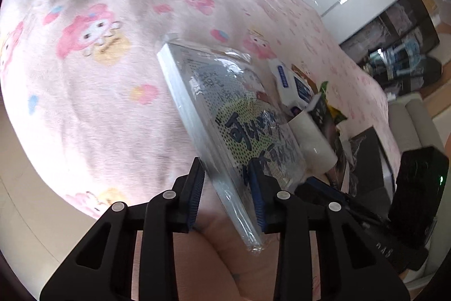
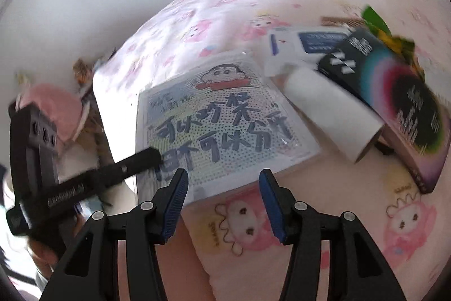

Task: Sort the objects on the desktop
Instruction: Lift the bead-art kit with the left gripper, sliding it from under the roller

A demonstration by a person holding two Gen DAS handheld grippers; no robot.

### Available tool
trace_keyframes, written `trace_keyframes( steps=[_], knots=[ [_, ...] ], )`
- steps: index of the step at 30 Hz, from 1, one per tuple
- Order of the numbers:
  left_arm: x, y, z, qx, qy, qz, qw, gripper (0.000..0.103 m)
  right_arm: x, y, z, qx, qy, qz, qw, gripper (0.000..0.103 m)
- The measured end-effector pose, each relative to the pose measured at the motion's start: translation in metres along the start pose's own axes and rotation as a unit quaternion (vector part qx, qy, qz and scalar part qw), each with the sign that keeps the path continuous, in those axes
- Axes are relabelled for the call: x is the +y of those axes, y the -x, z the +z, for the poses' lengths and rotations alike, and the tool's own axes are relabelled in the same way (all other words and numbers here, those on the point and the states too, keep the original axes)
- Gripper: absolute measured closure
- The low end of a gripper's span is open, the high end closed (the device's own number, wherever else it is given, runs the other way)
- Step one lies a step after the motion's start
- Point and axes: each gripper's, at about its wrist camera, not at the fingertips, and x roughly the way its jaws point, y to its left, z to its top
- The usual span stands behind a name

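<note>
Left gripper (image 1: 229,193) is clamped on the near edge of the shrink-wrapped book (image 1: 225,114), one pad under it and one on the cover. The book tilts up off the pink blanket (image 1: 84,33), probably being lifted clear of the pile so it can be sorted apart.

Right gripper (image 2: 224,205) holds nothing: jaws stand moderately apart, hovering just off the book's (image 2: 214,126) near edge at 6 o'clock, likely waiting or ready to steady it.

Right wrist view adds:
- the full cartoon cover
- the left gripper's finger (image 2: 135,162) reaching onto the book's corner from 8 o'clock
- a white roll (image 2: 332,114) touching the book at 3 o'clock
- a dark box (image 2: 394,103) leaning over the roll
- a white packet (image 2: 298,47) at 1 o'clock.

Left wrist view adds the book's side edge, showing its tilt, with the same clutter bunched at its far corner, and a green snack bag (image 1: 329,106) beside the roll (image 1: 313,143).
</note>
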Motion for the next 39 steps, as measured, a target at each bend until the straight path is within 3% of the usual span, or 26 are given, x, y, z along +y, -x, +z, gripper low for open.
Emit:
trace_keyframes(
  steps=[4, 9, 14, 21, 25, 31, 39],
  knots=[
    [0.014, -0.006, -0.004, 0.006, 0.021, -0.005, 0.9998, 0.073, -0.011, -0.018, 0.002, 0.001, -0.02, -0.045, 0.999, 0.054],
    [0.021, -0.017, -0.003, 0.02, 0.025, -0.003, 0.9995, 0.072, -0.047, -0.037, 0.014, 0.007, -0.08, -0.033, 0.996, 0.054],
    [0.02, -0.023, 0.0, 0.012, 0.012, 0.007, 0.9998, 0.07, -0.038, -0.055, 0.037, -0.003, -0.078, -0.009, 0.997, 0.054],
    [0.007, -0.024, 0.0, 0.001, -0.017, 0.04, 0.9991, 0.063, -0.023, -0.066, 0.01, -0.005, -0.039, -0.01, 0.999, 0.053],
    [-0.002, -0.02, -0.002, 0.002, -0.033, 0.042, 0.9986, 0.058, -0.043, -0.022, -0.023, 0.003, -0.028, -0.01, 1.0, 0.054],
    [-0.019, -0.026, -0.009, 0.015, -0.07, 0.043, 0.9965, 0.056, -0.03, -0.003, -0.061, 0.033, -0.002, -0.025, 0.999, 0.054],
    [-0.018, -0.04, -0.009, 0.029, -0.065, 0.056, 0.9958, 0.053, -0.046, -0.025, -0.039, 0.016, -0.031, -0.02, 0.999, 0.051]
  ],
)
